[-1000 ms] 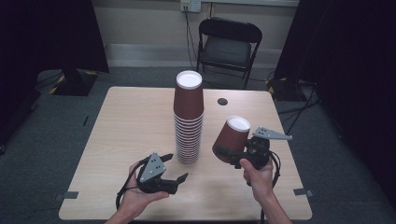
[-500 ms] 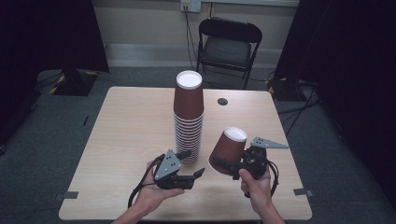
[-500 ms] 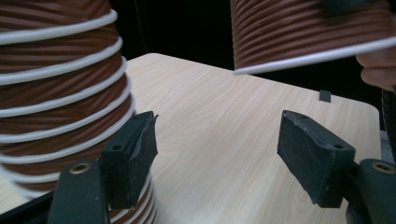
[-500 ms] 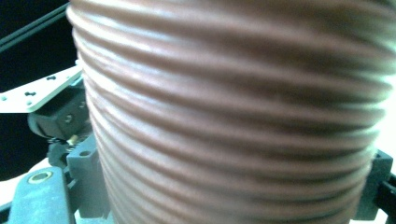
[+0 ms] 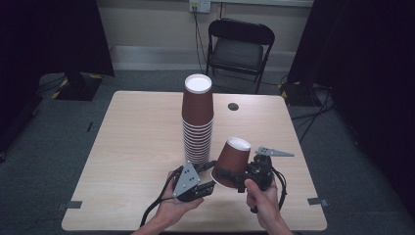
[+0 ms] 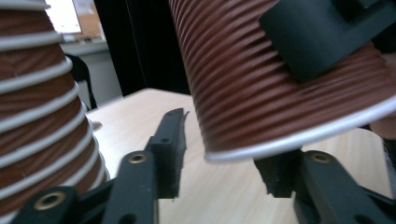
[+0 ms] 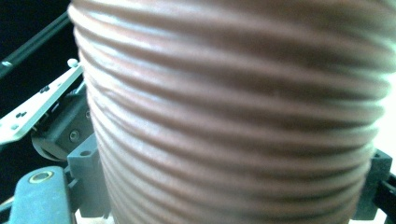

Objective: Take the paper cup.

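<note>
Down at six o'clock, both hands have closed in together.
Right hand-held gripper [image 5: 230, 175] pinches tilted cup [image 5: 231, 161]; left hand-held gripper [image 5: 208, 176], jaws spread, now reaches its rim — handover likely.

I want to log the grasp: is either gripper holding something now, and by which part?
The right gripper holds a single brown cup by its ribbed side wall, upside down and tilted. The left gripper is open beneath the rim, holding nothing.
</note>
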A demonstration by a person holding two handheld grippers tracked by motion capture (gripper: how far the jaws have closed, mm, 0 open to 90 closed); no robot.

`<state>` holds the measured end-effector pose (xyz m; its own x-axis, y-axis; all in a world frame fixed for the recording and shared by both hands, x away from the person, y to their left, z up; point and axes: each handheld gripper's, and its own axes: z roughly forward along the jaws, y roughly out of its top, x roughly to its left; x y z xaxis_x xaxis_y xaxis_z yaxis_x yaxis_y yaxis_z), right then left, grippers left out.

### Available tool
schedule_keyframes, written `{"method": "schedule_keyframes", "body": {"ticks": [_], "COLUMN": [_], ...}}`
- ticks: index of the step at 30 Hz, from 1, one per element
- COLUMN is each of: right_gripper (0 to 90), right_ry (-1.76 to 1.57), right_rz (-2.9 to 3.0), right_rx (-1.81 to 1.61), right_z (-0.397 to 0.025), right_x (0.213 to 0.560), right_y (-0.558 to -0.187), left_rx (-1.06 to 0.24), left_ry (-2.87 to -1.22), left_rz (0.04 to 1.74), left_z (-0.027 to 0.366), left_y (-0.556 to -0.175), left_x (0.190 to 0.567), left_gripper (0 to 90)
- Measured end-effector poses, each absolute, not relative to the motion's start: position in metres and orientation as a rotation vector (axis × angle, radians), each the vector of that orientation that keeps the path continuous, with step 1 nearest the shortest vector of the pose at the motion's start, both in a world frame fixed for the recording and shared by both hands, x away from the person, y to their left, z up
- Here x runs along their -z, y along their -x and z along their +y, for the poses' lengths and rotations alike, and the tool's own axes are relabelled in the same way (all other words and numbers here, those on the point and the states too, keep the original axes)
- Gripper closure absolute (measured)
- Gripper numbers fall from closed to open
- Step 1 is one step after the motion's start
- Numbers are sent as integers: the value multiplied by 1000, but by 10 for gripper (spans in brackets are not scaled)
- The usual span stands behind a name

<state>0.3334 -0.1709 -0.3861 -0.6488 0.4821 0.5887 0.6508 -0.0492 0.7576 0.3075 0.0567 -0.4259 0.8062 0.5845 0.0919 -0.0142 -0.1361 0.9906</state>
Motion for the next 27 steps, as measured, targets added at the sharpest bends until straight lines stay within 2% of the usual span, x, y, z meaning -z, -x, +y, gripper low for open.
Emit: {"method": "schedule_keyframes", "body": {"ticks": [9,11,19,27], "right_gripper": [133,132,109,102], "right_ry": [1270,1269,1241,1209], "right_rz": [-1991,-1990,-1977,-1958], "right_rx": [1741,1731,1726,1739], "right_z": [-164,-163,-160,-161], "right_x": [391,392,396,396], "right_y": [-338,-338,-338,-338], "left_rx": [-587,-589,-569,-542], "left_ry": [-1619,-1608,-1585,-1564], "left_rz": [467,469,461,466], "left_z": [59,59,66,68], "left_y": [-311,-311,-315,-315], "left_x": [429,429,434,434], "left_gripper": [666,715,814,836]}}
